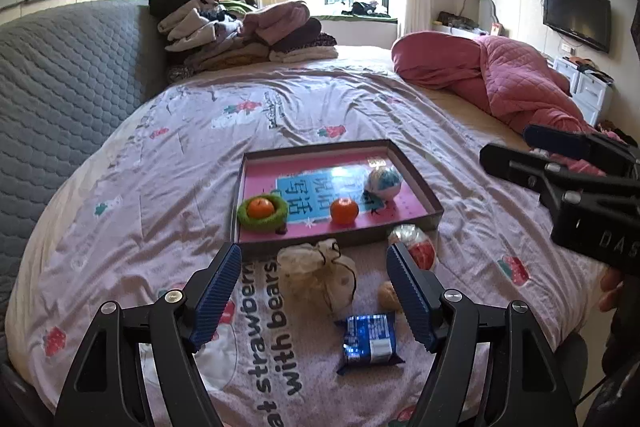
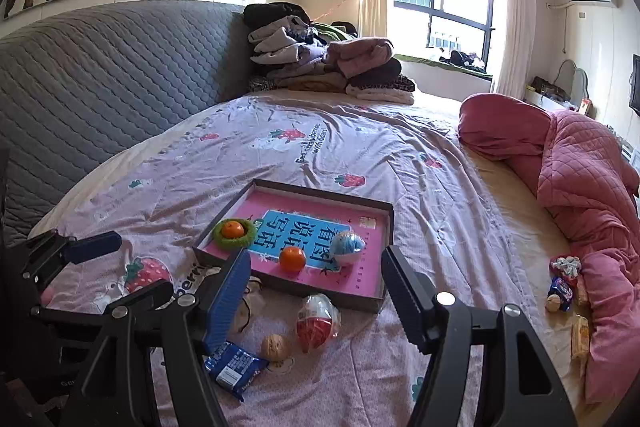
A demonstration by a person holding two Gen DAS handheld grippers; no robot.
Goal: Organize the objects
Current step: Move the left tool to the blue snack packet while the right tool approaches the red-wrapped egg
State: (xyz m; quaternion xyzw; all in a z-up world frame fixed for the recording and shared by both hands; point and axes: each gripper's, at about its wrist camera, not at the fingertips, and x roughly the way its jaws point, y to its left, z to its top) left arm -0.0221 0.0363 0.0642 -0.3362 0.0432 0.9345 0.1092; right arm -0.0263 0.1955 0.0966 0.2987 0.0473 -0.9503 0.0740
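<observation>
Bedspread point(image 1: 168, 187) first: soft pinkish cotton, creased, printed with strawberries and text, and we see it covering most of the bed against a grey quilted headboard point(image 1: 60, 87). Pink quilted duvet point(image 1: 512, 83) sits bunched on the right; folded clothes point(image 1: 240, 31) are piled at the head.

Shallow rectangular cardboard tray point(image 1: 420, 183), brown walls and glossy pink-and-blue printed floor, sits mid-bed. Inside it we see a green fuzzy ring point(image 1: 262, 213) with one orange point(image 1: 260, 207) in its hole, a second smooth orange point(image 1: 344, 211) loose at centre, and a blue-and-white ball point(image 1: 384, 181) toward the right wall.

Just in front of the tray, on the spread: a crinkly sheer drawstring pouch point(image 1: 316, 275), an egg-shaped red-and-white wrapped item point(image 2: 318, 323), a shiny blue snack packet point(image 1: 370, 343), and a small round walnut point(image 2: 275, 347).

We have the left gripper point(image 1: 314, 291) with jaws wide, ribbed blue pads either side of the pouch and not touching it. Right gripper point(image 2: 316, 303) likewise stands wide, above the egg and walnut, nothing held.
</observation>
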